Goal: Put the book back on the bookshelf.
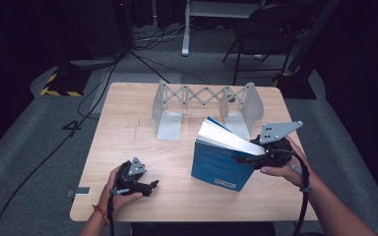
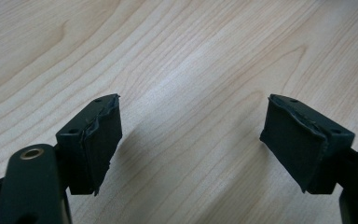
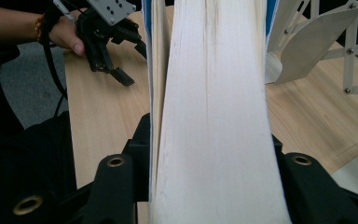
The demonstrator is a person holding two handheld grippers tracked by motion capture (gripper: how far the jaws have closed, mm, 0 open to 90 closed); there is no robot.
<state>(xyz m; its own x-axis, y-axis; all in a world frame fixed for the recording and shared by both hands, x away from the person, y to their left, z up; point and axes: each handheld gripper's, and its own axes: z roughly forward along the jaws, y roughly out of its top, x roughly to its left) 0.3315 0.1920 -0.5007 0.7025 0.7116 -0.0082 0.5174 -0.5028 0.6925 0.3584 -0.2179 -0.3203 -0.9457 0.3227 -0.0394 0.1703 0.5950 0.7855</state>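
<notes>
A blue-covered book (image 1: 219,164) with white pages stands tilted at the right of the wooden table (image 1: 128,123), its lower edge near or on the wood. My right gripper (image 1: 256,156) is shut on the book's upper right part. In the right gripper view the page block (image 3: 214,70) runs up between the two jaws of that gripper (image 3: 208,135). My left gripper (image 1: 152,185) rests low at the table's front left. It is open, and in its own view that gripper (image 2: 191,116) has bare wood (image 2: 191,46) between its pads. The left gripper (image 3: 131,63) shows again beyond the book.
A grey metal expandable book rack (image 1: 204,96) with scissor links stands at the table's back middle, just behind the book; its plates (image 3: 307,42) show close on the right. A chair (image 1: 263,29), cables and a yellow-and-black striped base (image 1: 59,86) lie on the floor beyond.
</notes>
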